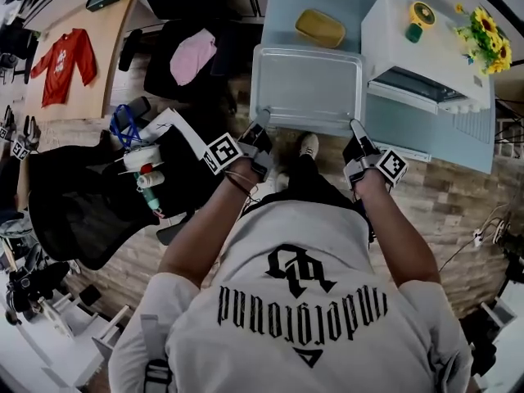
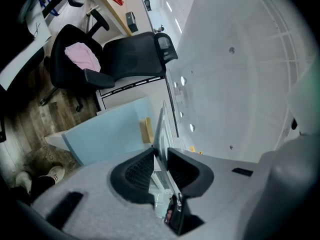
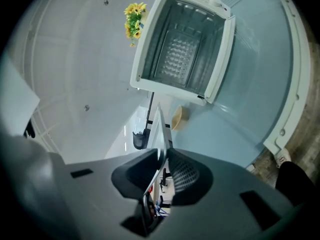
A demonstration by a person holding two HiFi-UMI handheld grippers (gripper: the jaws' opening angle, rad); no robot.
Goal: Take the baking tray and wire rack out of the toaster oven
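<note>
Baking tray [image 1: 307, 88] is out of the oven, held level at the person's 12 o'clock by its near rim. The left gripper [image 1: 264, 115] has the near left corner and the right gripper [image 1: 354, 125] the near right corner. In the left gripper view the jaws of the left gripper [image 2: 161, 156] stand narrow, pads pressed on either face of the thin metal rim [image 2: 161, 129]. The right gripper view shows the same: the right gripper [image 3: 164, 156] is pinched tight on the tray's edge [image 3: 161, 129], which runs straight away between the jaws.

The tray's near side hangs over the front edge of the pale blue table [image 1: 286, 6], above the wooden floor. I can't tell whether its base touches the tabletop. At 12 o'clock beyond it, a yellow dish [image 1: 320, 27] lies close to the far rim, leaving little room that way. At 2 o'clock the white toaster oven [image 1: 426, 51] stands just beside the tray, its glass door [image 1: 417, 88] dropped open. Sunflowers [image 1: 485, 35] stand past it.

Inside the oven [image 3: 185, 44] a gridded surface shows; whether that's the wire rack is hard to make out. At 10 o'clock, a black office chair [image 1: 164, 51] carries a pink cloth [image 1: 193, 54].
</note>
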